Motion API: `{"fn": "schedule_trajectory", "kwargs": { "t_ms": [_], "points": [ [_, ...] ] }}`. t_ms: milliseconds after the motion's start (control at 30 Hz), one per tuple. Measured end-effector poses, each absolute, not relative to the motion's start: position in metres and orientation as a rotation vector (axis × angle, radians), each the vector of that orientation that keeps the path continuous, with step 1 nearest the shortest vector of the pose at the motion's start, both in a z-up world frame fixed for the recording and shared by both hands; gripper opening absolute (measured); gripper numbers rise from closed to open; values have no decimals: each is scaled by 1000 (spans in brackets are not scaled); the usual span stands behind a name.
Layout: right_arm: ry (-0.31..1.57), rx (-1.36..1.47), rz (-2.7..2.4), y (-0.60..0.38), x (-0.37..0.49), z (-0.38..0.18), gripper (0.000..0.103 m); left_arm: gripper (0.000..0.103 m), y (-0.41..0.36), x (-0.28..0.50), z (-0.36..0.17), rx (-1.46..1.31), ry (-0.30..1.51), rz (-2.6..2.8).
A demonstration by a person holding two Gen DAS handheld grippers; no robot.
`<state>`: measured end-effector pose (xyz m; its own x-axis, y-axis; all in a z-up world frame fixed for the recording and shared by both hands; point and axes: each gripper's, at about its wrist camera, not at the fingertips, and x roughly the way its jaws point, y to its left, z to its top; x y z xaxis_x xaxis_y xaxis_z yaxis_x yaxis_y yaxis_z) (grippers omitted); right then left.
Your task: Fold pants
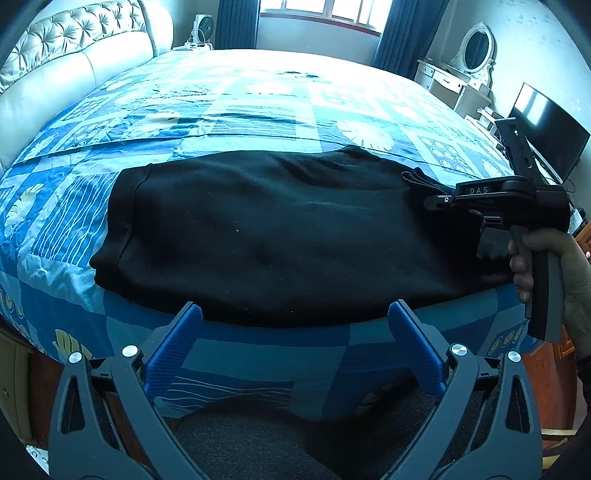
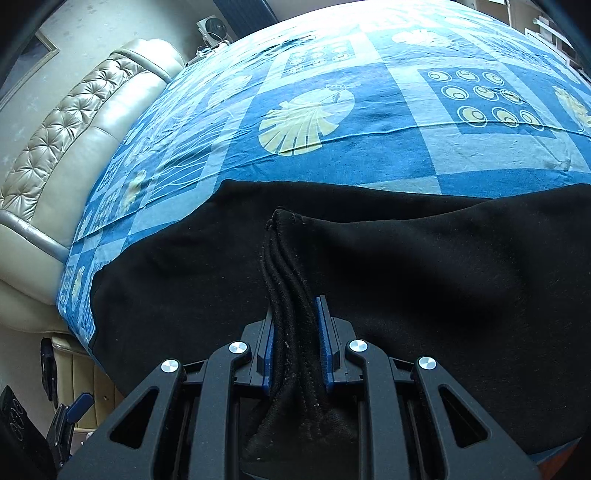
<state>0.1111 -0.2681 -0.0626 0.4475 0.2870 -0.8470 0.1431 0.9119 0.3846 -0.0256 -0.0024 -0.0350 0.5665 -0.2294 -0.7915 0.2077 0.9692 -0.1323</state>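
Observation:
Black pants (image 1: 280,236) lie folded lengthwise across the near edge of the bed, cuffs at the left. My left gripper (image 1: 295,317) is open and empty, hovering just short of the pants' near edge. My right gripper (image 2: 295,314) is shut on a bunched ribbed band of the pants (image 2: 288,273) at their right end and lifts it slightly. In the left wrist view the right gripper (image 1: 439,201) shows at the right, held by a hand, its fingers against the fabric.
The bed carries a blue patterned sheet (image 1: 258,110) and has a tufted cream headboard (image 1: 66,55) at the left. A white dresser with an oval mirror (image 1: 469,62) and a dark screen (image 1: 550,129) stand at the right. A window with blue curtains (image 1: 321,14) is beyond.

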Motion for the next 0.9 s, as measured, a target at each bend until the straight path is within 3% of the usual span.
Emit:
{"fn": "schedule_trajectory", "kwargs": {
  "t_ms": [467,900],
  "points": [
    [1103,469,101,-259,110,-67,32,101,-3,-25,-38,-34,941,-256],
    [1081,552,153,-253,99,-65,33,101,2,-22,-38,-46,947,-249]
  ]
}}
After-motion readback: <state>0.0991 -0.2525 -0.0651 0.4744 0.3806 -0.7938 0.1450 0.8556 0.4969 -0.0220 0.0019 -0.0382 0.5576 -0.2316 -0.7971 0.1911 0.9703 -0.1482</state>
